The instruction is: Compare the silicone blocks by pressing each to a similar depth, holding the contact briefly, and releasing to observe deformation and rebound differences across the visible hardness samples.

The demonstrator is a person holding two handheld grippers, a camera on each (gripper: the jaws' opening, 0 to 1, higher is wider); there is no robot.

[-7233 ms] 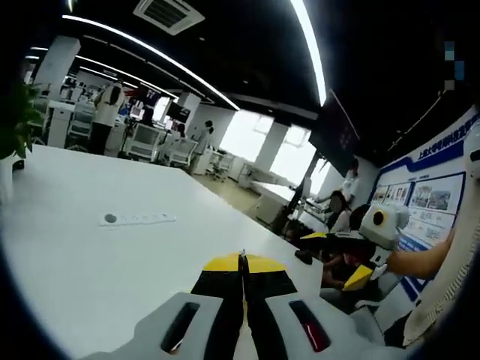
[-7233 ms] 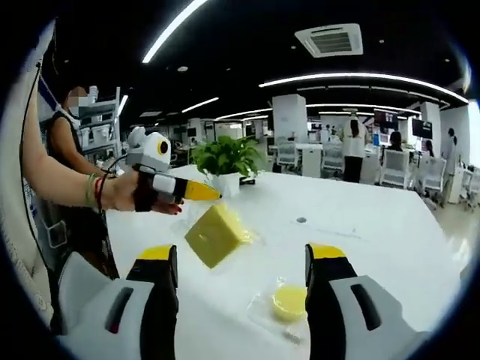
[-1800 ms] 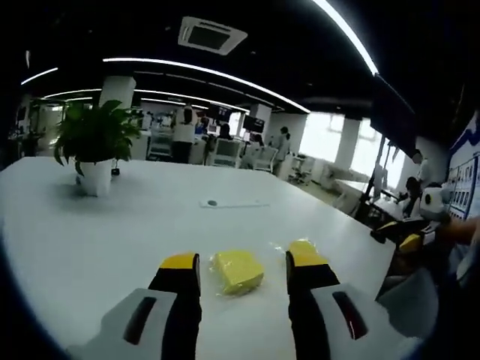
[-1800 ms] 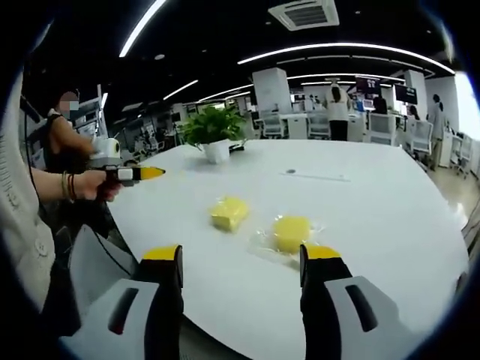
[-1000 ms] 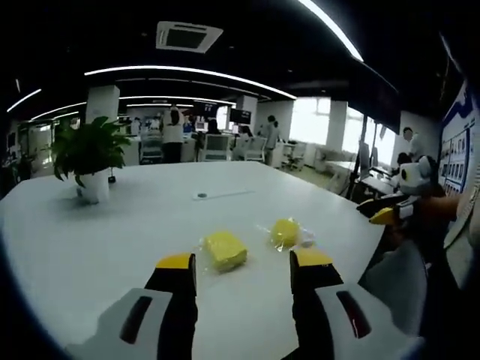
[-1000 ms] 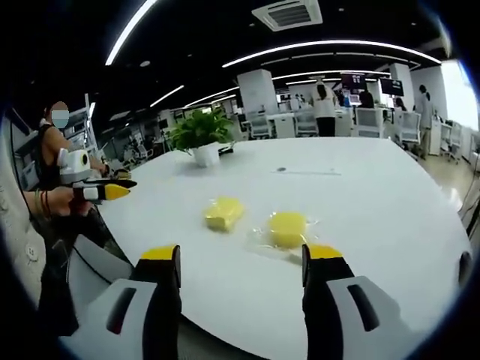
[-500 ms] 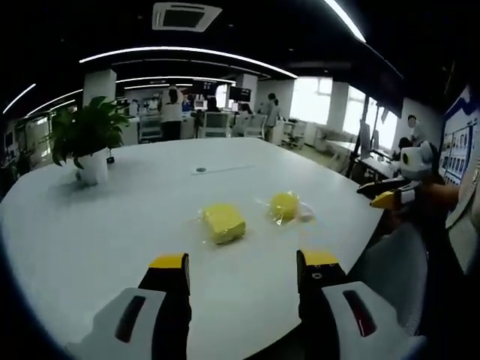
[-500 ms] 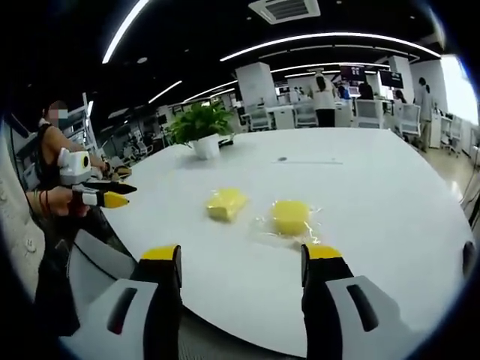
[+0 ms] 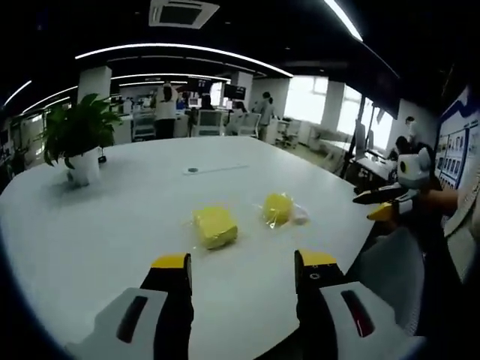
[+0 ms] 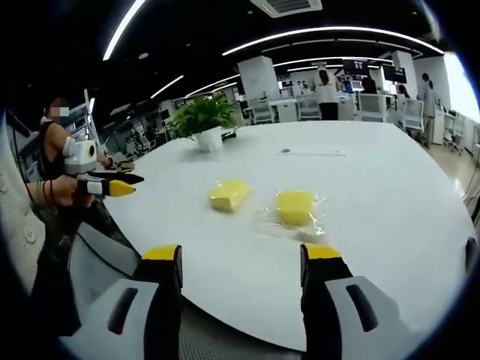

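Note:
Two yellow silicone blocks lie on the white table (image 9: 90, 225). In the left gripper view the square block (image 9: 215, 226) sits left of the rounder block (image 9: 277, 208), which rests on a clear plastic wrap. My left gripper (image 9: 244, 262) is open and hangs short of both, touching neither. In the right gripper view the square block (image 10: 229, 194) and the rounder block (image 10: 295, 207) lie ahead of my open right gripper (image 10: 241, 253), well apart from it. Each gripper also appears in the other's view, hand-held off the table's edge: the right gripper (image 9: 384, 204) and the left gripper (image 10: 111, 184).
A potted plant (image 9: 75, 139) (image 10: 206, 120) stands at the far side of the table. A flat strip with a round dot (image 9: 206, 169) lies beyond the blocks. The table's curved near edge (image 10: 247, 319) runs just ahead of the right gripper. People and desks fill the background.
The left gripper, shut 7.2 s ago, has opened and drawn back from the square block it straddled 1.8 s ago. Both blocks lie still; both views have drifted slightly.

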